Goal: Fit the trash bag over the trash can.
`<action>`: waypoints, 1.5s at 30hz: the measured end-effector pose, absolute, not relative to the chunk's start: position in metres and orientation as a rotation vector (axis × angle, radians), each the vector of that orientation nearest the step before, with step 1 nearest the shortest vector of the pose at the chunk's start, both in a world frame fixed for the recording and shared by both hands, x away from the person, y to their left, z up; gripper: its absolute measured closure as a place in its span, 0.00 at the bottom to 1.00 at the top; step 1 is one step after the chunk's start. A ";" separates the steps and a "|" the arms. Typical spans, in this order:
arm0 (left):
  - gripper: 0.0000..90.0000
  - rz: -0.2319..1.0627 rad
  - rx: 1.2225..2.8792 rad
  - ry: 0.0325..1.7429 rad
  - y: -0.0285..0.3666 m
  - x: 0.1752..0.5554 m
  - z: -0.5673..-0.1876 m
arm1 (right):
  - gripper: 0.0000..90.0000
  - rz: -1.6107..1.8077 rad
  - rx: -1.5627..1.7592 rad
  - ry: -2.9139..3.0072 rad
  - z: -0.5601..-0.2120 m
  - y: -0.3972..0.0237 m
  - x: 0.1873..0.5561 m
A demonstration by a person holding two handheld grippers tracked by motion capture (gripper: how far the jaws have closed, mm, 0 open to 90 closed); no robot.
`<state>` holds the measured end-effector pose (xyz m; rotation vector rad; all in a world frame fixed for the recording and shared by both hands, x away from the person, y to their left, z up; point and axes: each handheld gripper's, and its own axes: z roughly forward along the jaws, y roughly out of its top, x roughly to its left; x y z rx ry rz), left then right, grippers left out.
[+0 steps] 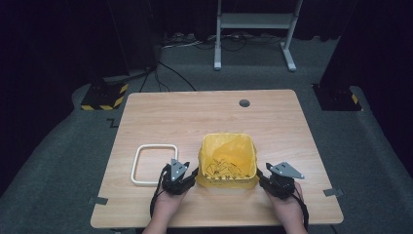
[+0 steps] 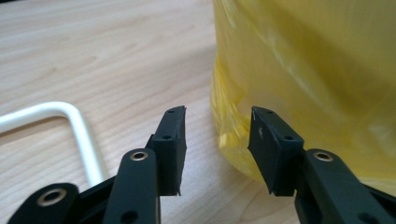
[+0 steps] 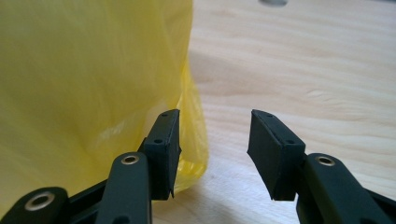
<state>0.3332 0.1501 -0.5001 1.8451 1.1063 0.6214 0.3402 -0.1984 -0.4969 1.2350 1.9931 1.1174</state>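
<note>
Wooden table (image 1: 185, 117) in a dark room, one yellow-lined bin between two hand-held grippers.

From the left: one white rounded-square frame (image 1: 155, 165) lies flat on the wood. Just beside it the left hand-held gripper (image 1: 193, 175) has its jaws part open with nothing between them, tips close to the bin's near-left corner; in the left gripper view the yellow film sits just past the right jaw. One bin (image 1: 228, 160) lined with a yellow bag stands near the front edge; only crumpled liner with black print shows inside. The right hand-held gripper (image 1: 261, 175), jaws likewise part open and empty, rests at the bin's near-right corner. Both forearms are cut off at the bottom.
</note>
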 end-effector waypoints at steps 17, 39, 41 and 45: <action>0.48 0.597 1.865 1.060 0.119 0.337 -0.492 | 0.53 1.164 1.171 1.931 -0.481 -0.195 0.333; 0.33 0.531 1.909 1.016 0.060 0.377 -0.495 | 0.45 1.125 1.268 1.855 -0.488 -0.286 0.358; 0.33 0.551 1.907 1.015 0.070 0.374 -0.494 | 0.45 1.116 1.279 1.846 -0.489 -0.288 0.357; 0.31 0.577 1.897 1.029 0.094 0.367 -0.492 | 0.45 1.103 1.302 1.847 -0.492 -0.291 0.356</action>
